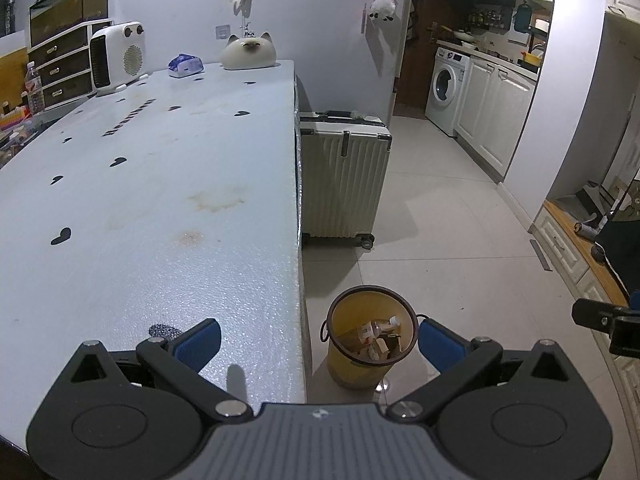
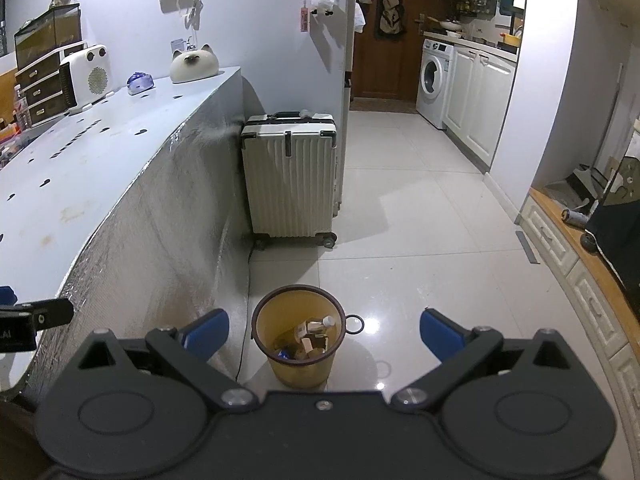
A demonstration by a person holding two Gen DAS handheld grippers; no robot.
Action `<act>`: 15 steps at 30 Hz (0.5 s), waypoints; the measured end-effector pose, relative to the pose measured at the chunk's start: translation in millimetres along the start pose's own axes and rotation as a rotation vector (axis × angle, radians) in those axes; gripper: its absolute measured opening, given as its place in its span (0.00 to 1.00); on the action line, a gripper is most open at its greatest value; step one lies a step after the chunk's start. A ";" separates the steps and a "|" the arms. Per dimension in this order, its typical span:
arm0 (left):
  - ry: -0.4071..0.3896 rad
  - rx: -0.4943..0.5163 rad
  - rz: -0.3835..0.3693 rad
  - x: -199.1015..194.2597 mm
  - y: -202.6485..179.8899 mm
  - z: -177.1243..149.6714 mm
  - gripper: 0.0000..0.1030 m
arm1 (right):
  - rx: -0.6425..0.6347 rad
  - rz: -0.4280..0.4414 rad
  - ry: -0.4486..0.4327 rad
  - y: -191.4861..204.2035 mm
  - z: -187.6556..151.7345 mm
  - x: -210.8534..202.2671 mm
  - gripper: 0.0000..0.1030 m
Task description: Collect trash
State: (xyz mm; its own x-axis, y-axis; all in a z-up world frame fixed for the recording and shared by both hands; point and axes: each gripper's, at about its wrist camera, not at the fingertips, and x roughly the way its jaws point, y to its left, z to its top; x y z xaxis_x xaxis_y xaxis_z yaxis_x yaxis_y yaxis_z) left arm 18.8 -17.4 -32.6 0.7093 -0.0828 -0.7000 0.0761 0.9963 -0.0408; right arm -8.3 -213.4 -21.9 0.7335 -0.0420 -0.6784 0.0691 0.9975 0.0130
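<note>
A yellow trash bin [image 1: 366, 364] [image 2: 300, 368] with a dark rim stands on the floor beside the table's edge. Inside it lie several pieces of trash [image 1: 378, 338] [image 2: 312, 336]: small boxes and a little bottle. My left gripper [image 1: 318, 340] is open with nothing between its blue pads, hovering over the table's near corner and the bin. My right gripper [image 2: 324, 330] is open and empty too, held above the bin. The tip of the right gripper [image 1: 600, 318] shows at the right edge of the left wrist view.
A white table [image 1: 160, 200] [image 2: 80, 160] with stains carries a heater [image 1: 116, 56], a cat-shaped item [image 1: 250, 52] and a tissue pack [image 1: 185, 65] at its far end. A white suitcase [image 1: 344, 176] [image 2: 290, 180] stands past the bin. Tiled floor [image 2: 420, 240] leads to a washing machine [image 2: 434, 74].
</note>
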 end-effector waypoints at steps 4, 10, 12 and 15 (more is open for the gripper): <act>0.000 -0.001 0.001 -0.1 0.0 0.0 1.00 | 0.000 -0.001 0.000 0.4 0.4 0.1 1.00; 0.000 0.000 0.000 -0.2 -0.2 -0.1 1.00 | -0.001 -0.003 -0.002 0.0 -0.2 0.0 1.00; 0.000 -0.001 0.001 -0.2 -0.3 0.0 1.00 | -0.001 -0.004 -0.003 0.5 -1.3 -0.1 1.00; -0.001 0.000 0.000 -0.1 -0.2 0.1 1.00 | -0.001 -0.004 -0.004 0.1 -1.2 -0.3 1.00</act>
State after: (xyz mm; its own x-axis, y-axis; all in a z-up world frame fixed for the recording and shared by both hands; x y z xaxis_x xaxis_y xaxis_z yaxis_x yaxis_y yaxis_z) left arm 18.7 -17.6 -32.5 0.7101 -0.0825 -0.6993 0.0758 0.9963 -0.0405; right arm -9.3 -213.2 -22.6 0.7362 -0.0460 -0.6753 0.0709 0.9974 0.0094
